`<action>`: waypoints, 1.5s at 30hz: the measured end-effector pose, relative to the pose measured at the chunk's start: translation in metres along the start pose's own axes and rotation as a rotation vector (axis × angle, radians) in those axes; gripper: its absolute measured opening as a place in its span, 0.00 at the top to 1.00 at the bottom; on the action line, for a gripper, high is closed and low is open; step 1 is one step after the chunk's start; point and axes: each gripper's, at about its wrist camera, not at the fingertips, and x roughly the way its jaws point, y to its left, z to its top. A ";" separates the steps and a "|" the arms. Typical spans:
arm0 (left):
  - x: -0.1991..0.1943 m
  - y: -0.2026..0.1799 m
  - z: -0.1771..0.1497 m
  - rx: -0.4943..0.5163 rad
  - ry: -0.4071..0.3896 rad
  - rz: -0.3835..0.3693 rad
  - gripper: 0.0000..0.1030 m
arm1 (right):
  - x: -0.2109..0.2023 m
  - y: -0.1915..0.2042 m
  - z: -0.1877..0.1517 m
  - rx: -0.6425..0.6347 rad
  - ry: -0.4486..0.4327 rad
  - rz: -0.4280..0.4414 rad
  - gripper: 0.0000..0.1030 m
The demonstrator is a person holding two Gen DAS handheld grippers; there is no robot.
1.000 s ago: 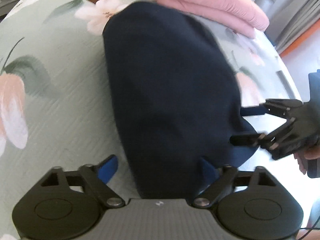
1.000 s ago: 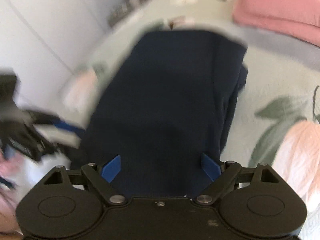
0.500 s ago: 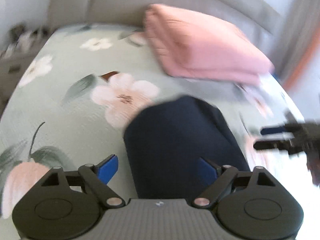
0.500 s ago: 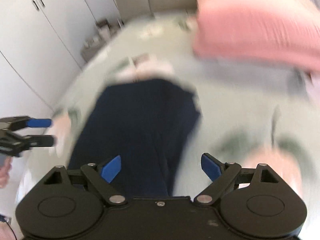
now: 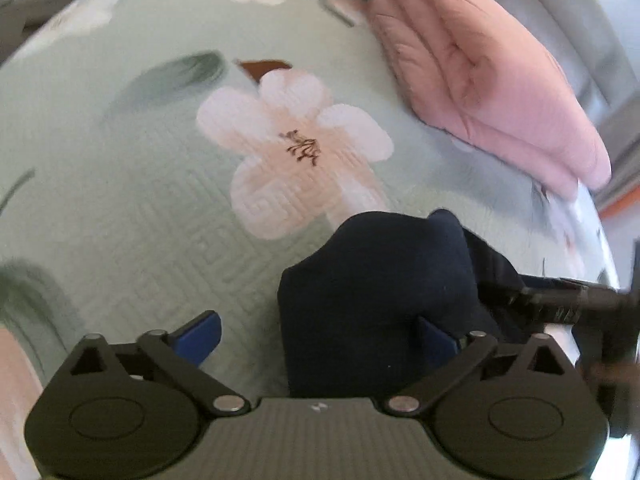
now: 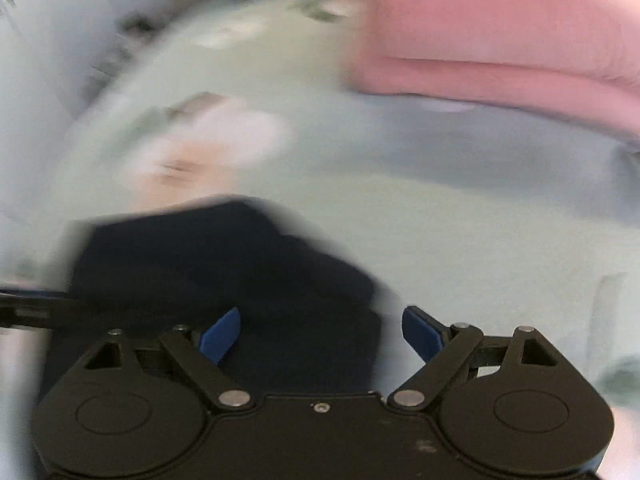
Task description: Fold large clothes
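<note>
A dark navy garment (image 5: 380, 304) is lying bunched into a compact fold on the floral bedspread (image 5: 120, 200), apparently mid-fold. The left hand-held gripper (image 5: 318, 336) is hanging over its near edge, jaws having just been opening and now spread wide, pinching nothing. The right hand-held gripper (image 6: 320, 330) is likewise spread, cloth beneath but unclamped. Only the left view is showing the pink quilt (image 5: 480, 80) sharply; the right view is blurring it.
</note>
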 end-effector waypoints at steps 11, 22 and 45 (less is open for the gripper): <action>-0.047 -0.015 -0.009 0.006 -0.004 0.180 0.04 | -0.027 -0.040 -0.004 0.169 -0.018 -0.064 0.01; -0.150 -0.057 -0.091 0.141 -0.046 0.313 0.08 | -0.165 0.010 -0.070 -0.018 -0.131 -0.011 0.01; -0.164 -0.090 -0.202 0.297 0.012 0.272 0.08 | -0.192 0.071 -0.223 -0.137 0.039 -0.019 0.01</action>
